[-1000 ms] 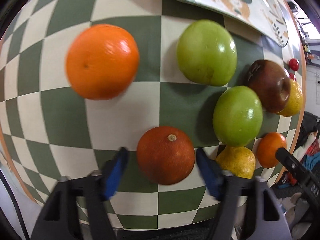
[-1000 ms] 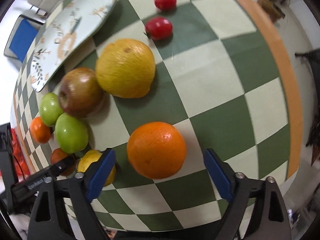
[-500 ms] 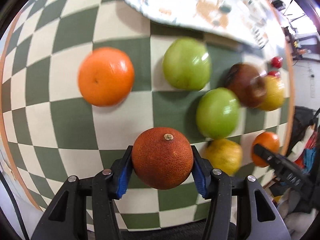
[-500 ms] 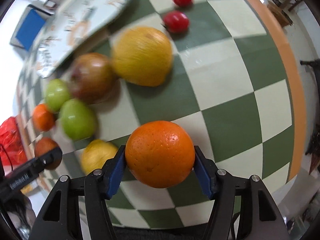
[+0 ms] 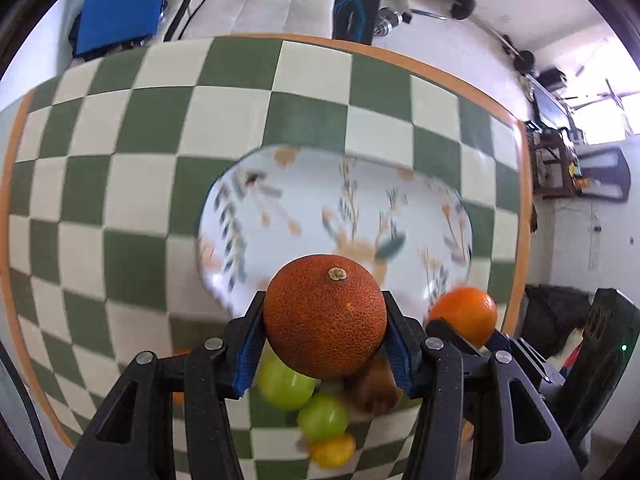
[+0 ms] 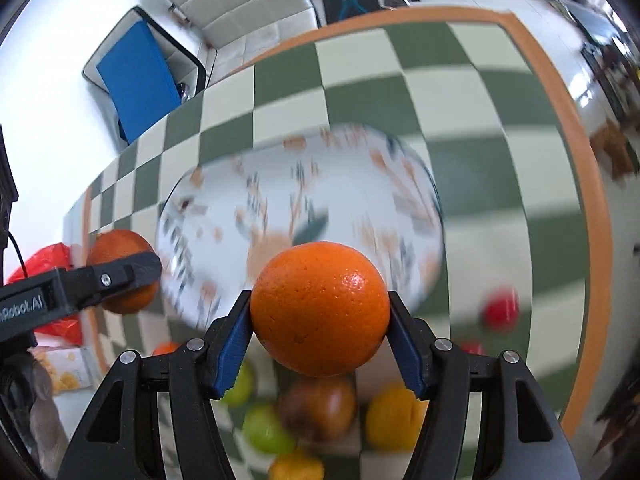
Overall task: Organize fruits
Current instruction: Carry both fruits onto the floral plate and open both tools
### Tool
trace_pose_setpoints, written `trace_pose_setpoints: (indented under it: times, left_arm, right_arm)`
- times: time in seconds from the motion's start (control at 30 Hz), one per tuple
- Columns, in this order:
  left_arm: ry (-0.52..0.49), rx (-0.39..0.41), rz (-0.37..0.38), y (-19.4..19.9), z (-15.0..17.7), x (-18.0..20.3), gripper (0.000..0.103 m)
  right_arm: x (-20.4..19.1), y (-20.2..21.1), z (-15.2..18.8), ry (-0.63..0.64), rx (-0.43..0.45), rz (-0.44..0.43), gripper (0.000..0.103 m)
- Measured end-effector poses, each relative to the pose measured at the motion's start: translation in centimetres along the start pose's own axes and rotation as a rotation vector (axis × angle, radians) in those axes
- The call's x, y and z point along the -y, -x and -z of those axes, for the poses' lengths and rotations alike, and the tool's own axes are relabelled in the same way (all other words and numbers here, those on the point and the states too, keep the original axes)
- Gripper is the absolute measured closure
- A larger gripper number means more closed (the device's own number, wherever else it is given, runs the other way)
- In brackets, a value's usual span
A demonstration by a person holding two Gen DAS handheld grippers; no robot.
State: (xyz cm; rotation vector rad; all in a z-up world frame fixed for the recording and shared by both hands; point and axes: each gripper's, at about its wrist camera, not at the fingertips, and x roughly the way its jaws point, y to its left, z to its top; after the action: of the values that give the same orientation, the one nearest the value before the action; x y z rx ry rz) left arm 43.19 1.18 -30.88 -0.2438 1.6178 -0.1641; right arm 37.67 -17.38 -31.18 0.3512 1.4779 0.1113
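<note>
Left wrist view, itemised by size. Checked green-and-cream table [image 5: 132, 128] with an orange border, filling most of both views. Oval patterned platter [image 5: 332, 216], blurred, lying toward the middle of the table, nothing on it. Left gripper [image 5: 325, 346]: blue-padded jaws pinching a dark reddish orange [image 5: 325, 322], stem end up, held above the table in front of the platter's near rim. Right gripper [image 6: 320, 330]: jaws likewise clamped on a bright orange [image 6: 320, 308], raised in front of the platter's near rim in its own view. In the left view that bright orange shows at right, near the table's right edge; in the right view the dark one shows at left, near the left edge. Loose fruit on the table near its front edge, blurred: two green apples [image 5: 284, 386] [image 5: 323, 418], a brown apple [image 6: 318, 406], yellow citrus [image 6: 394, 418], a small yellow fruit [image 5: 334, 454]. Red tomato [image 6: 501, 311] toward the right edge.
</note>
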Motion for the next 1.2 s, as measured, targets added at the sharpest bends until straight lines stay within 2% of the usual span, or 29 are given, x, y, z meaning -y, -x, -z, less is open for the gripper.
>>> trace_pose_setpoints:
  times: [0.13, 0.2, 0.4, 0.63, 0.67, 0.7, 0.77, 0.83, 0.9, 1.0, 1.2]
  left_arm:
    - [0.061, -0.065, 0.025, -3.2, -3.5, -0.1, 0.052]
    - [0.094, -0.092, 0.029, -4.4, -4.6, -0.6, 0.052]
    - [0.144, -0.131, 0.046, -6.0, -5.5, -1.3, 0.052]
    - [0.122, -0.140, 0.018, -6.8, -5.6, -1.1, 0.052]
    - [0.120, -0.140, 0.016, -6.8, -5.6, -1.1, 0.046]
    - [0.117, -0.136, 0.018, -6.8, -5.6, -1.0, 0.041]
    - [0.114, -0.126, 0.013, -6.6, -5.7, -0.8, 0.017]
    - [0.086, -0.101, -0.033, -6.1, -5.7, -0.6, 0.010]
    - [0.048, -0.074, -0.097, -5.4, -5.3, -0.4, 0.010]
    - [0.027, -0.042, -0.125, -4.2, -4.3, -0.8, 0.010]
    - [-0.011, 0.115, -0.215, 0.5, -0.7, -1.4, 0.010]
  right_arm:
    - [-0.5, -2.9, -4.5, 0.057, -0.023, 0.024, 0.037]
    - [-0.9, -3.9, -5.4, 0.090, -0.034, 0.032, 0.037]
    - [-1.0, -6.0, -6.1, 0.133, -0.079, 0.045, 0.037]
    - [-0.4, -7.2, -6.6, 0.128, -0.099, 0.048, 0.036]
    - [-0.3, -7.2, -6.6, 0.125, -0.101, 0.051, 0.036]
    - [-0.2, -7.1, -6.5, 0.123, -0.103, 0.046, 0.032]
    - [-0.8, -7.4, -6.7, 0.114, -0.097, 0.051, 0.020]
    - [-0.7, -6.7, -6.5, 0.101, -0.089, 0.055, 0.015]
    - [-0.6, -5.9, -6.3, 0.098, -0.078, 0.081, 0.014]
    - [-0.7, -4.2, -5.6, 0.098, -0.048, 0.106, 0.011]
    - [-0.8, -0.5, -2.9, 0.109, 0.027, 0.184, 0.010]
